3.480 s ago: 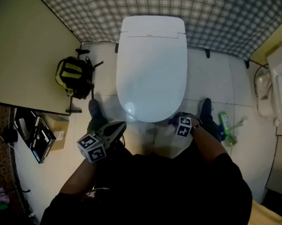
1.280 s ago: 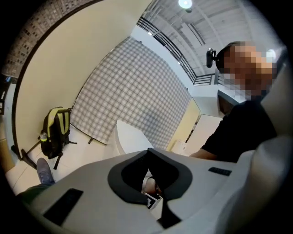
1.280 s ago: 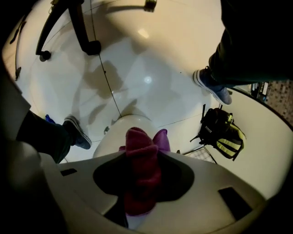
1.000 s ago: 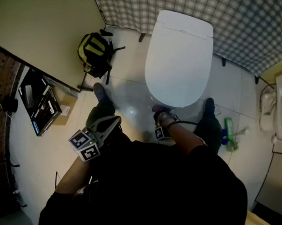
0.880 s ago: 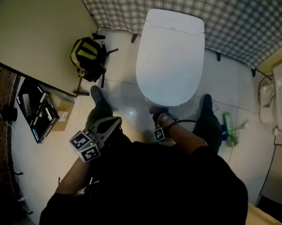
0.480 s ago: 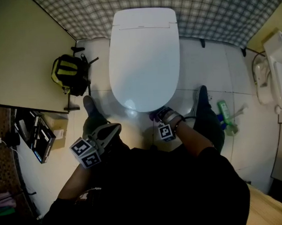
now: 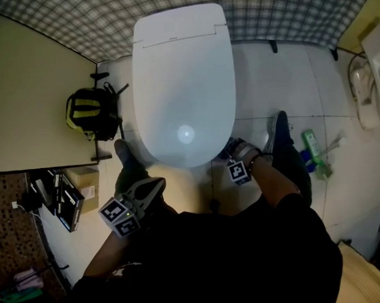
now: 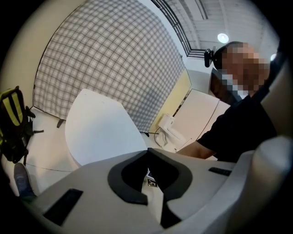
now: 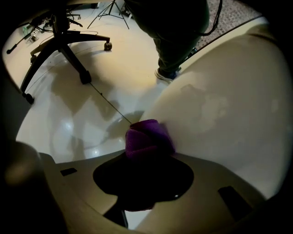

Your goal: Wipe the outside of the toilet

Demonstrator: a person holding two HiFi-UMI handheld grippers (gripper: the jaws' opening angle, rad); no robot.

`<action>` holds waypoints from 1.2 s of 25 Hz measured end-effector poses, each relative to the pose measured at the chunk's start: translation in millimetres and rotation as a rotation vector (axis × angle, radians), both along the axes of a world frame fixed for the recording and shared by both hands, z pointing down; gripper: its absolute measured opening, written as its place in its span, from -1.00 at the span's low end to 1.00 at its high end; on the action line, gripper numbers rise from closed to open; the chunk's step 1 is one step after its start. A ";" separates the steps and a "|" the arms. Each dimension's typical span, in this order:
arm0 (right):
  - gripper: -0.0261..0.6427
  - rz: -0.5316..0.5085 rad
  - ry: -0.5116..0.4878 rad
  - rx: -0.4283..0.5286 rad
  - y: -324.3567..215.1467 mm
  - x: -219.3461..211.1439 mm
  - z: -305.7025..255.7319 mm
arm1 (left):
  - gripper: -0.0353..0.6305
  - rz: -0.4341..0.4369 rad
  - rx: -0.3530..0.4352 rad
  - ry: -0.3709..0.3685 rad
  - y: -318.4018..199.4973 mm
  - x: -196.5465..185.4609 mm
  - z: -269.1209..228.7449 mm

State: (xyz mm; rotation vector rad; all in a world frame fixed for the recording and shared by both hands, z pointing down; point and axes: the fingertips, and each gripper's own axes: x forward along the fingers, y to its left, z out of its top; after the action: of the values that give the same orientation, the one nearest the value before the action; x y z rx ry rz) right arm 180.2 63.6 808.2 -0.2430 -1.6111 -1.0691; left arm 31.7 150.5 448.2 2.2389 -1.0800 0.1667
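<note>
The white toilet stands with its lid down in the middle of the head view. My right gripper is low at the bowl's front right side. It is shut on a purple cloth, and in the right gripper view the cloth presses against the curved outer wall of the toilet. My left gripper hangs near my left knee, apart from the bowl. Its jaws meet at the tips with nothing between them, and the toilet lies ahead of it.
A yellow and black backpack leans by the beige wall at left, with a cardboard box below it. A green bottle lies on the tiles at right. My shoes flank the bowl. A chair base stands behind.
My right gripper has slid with the cloth from the bowl's front tip round toward its right side. The head view has swung about. The left gripper has stayed by my knee.
</note>
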 end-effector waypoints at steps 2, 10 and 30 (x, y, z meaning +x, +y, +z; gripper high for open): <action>-0.50 0.040 0.009 0.025 -31.5 9.8 -0.4 | -0.90 0.000 -0.028 0.004 -2.8 -1.5 4.4; -0.50 0.355 -0.118 0.177 -172.0 25.6 -77.1 | -0.90 -0.021 -0.023 -0.004 -12.0 -4.9 8.9; -0.49 1.533 -0.966 -0.266 -202.1 127.1 -216.1 | -0.90 -0.343 0.190 0.098 -49.6 -223.2 -30.5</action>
State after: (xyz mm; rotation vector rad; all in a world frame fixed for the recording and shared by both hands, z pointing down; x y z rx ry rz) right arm 307.3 -138.5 592.0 1.3406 -2.0054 0.3424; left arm -191.5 100.9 417.7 2.1569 -1.4540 -0.1961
